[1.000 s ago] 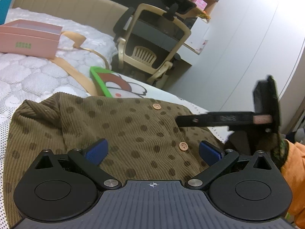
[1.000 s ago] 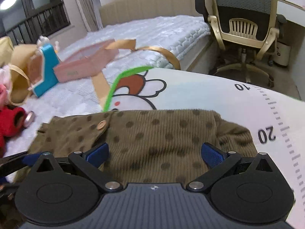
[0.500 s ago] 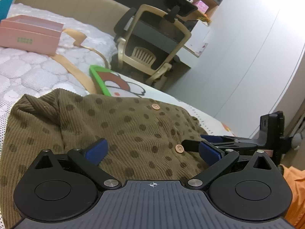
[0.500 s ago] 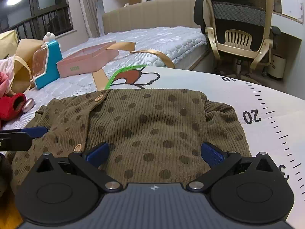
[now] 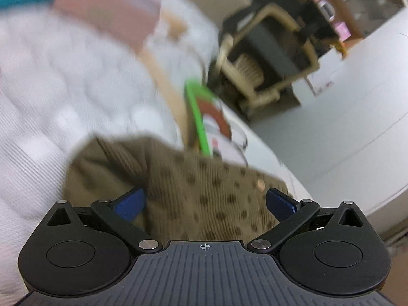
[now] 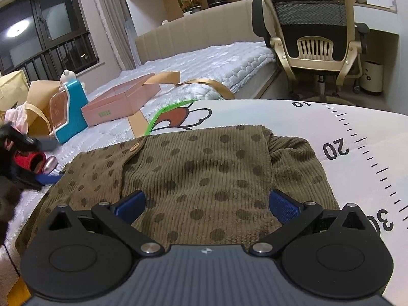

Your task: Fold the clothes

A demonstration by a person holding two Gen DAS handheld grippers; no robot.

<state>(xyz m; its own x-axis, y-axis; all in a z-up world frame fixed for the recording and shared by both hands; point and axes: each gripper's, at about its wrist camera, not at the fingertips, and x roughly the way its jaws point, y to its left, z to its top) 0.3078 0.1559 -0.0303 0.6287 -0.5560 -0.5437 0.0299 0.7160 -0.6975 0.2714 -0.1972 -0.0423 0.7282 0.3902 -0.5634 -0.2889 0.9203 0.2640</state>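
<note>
The olive-brown dotted corduroy garment (image 6: 204, 173) lies spread on a white mat (image 6: 318, 117) printed with ruler marks and a cartoon figure, which covers the near part of the bed (image 6: 216, 63). Its button placket runs along the left half, with one tan button (image 6: 133, 148) showing near the far edge, and a bunched sleeve sticks out at the right side.

The right gripper (image 6: 205, 204) hangs over the near edge of the garment with its blue fingers (image 6: 131, 204) spread wide, nothing between them.

In the left wrist view, which is blurred, the left gripper (image 5: 204, 201) is likewise spread apart, low over the garment's left part, where a fold of the cloth rises just beside the left finger; whether the cloth touches it cannot be told. From the right wrist view, a blue fingertip (image 6: 48, 178) of the left gripper shows at the garment's left edge.

Farther out on the quilted bed sit a pink box (image 6: 119, 104) with tan ribbon (image 6: 204, 83), a teal toy (image 6: 72, 112) and a red item (image 6: 29, 160). Beyond the bed's corner stands an office chair (image 6: 313, 30) with a beige frame and black mesh back.
</note>
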